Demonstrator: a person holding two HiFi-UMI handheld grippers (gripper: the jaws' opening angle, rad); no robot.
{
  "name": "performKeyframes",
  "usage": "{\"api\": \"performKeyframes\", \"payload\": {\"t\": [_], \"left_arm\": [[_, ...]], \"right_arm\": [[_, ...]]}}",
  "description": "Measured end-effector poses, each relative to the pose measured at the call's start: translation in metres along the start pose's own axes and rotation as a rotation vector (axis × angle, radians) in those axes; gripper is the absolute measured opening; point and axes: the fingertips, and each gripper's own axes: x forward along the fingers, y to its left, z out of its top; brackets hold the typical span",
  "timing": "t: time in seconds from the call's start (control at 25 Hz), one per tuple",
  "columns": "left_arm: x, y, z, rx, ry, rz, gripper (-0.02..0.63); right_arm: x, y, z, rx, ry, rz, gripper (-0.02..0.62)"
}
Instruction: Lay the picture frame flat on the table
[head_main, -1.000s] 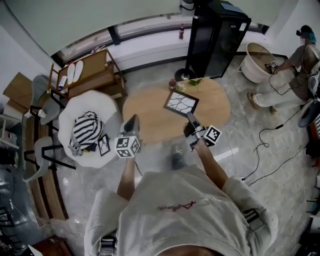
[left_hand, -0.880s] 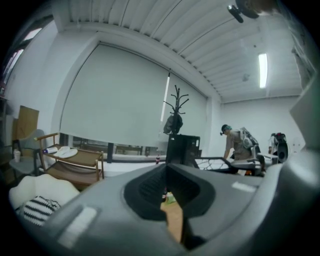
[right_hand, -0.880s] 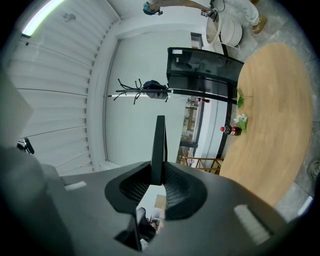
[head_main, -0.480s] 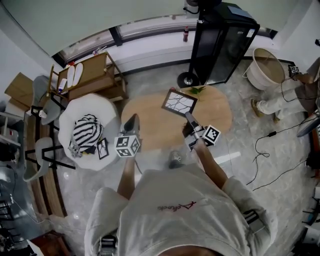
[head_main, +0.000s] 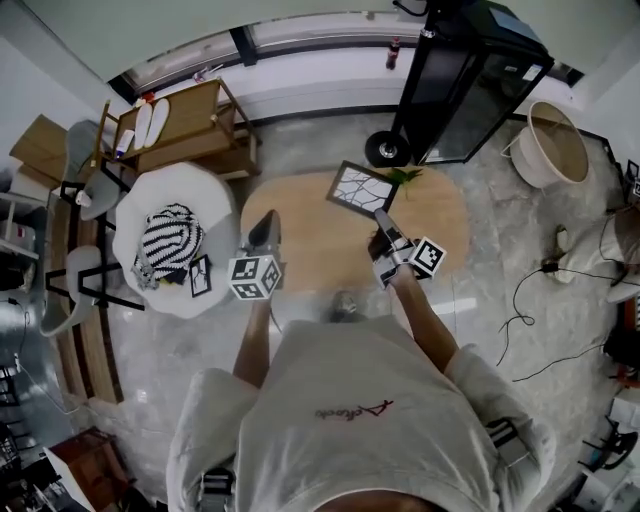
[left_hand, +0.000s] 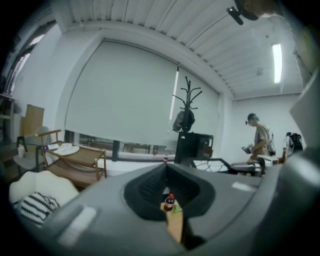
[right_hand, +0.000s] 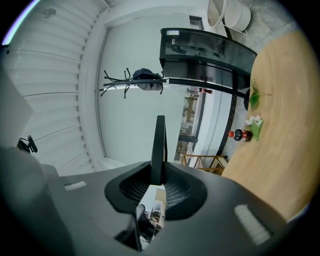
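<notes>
A black picture frame (head_main: 361, 190) with a white cracked-pattern print sits over the far side of the oval wooden table (head_main: 300, 245). My right gripper (head_main: 384, 219) is shut on its near edge. In the right gripper view the frame (right_hand: 159, 142) stands edge-on as a thin dark bar between the jaws of the right gripper (right_hand: 159, 167). My left gripper (head_main: 263, 232) hovers over the table's left part, its jaws together and holding nothing. In the left gripper view the tips of the left gripper (left_hand: 166, 167) meet.
A small dark bottle (right_hand: 241, 135) and a flower sprig (right_hand: 256, 122) stand on the table's far end. A white armchair (head_main: 150, 215) with a striped cushion (head_main: 170, 248) is at left. Behind are a wooden chair (head_main: 185, 130), a black cabinet (head_main: 470, 80) and a basket (head_main: 556, 142).
The frame, held by the right gripper, now sits nearer the table's back edge. The head view has shifted, and the person at the right has left it. The left gripper has barely moved.
</notes>
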Motion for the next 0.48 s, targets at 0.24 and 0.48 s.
{"api": "performKeyframes", "payload": {"t": [0.24, 0.48], "left_arm": [[0.015, 0.009, -0.018, -0.019, 0.033, 0.01, 0.002], [0.028, 0.016, -0.04, -0.037, 0.071, 0.011, 0.002]], "right_arm": [[0.019, -0.024, -0.002, 0.028, 0.024, -0.013, 0.074], [0.03, -0.053, -0.013, 0.059, 0.059, -0.046, 0.074]]}}
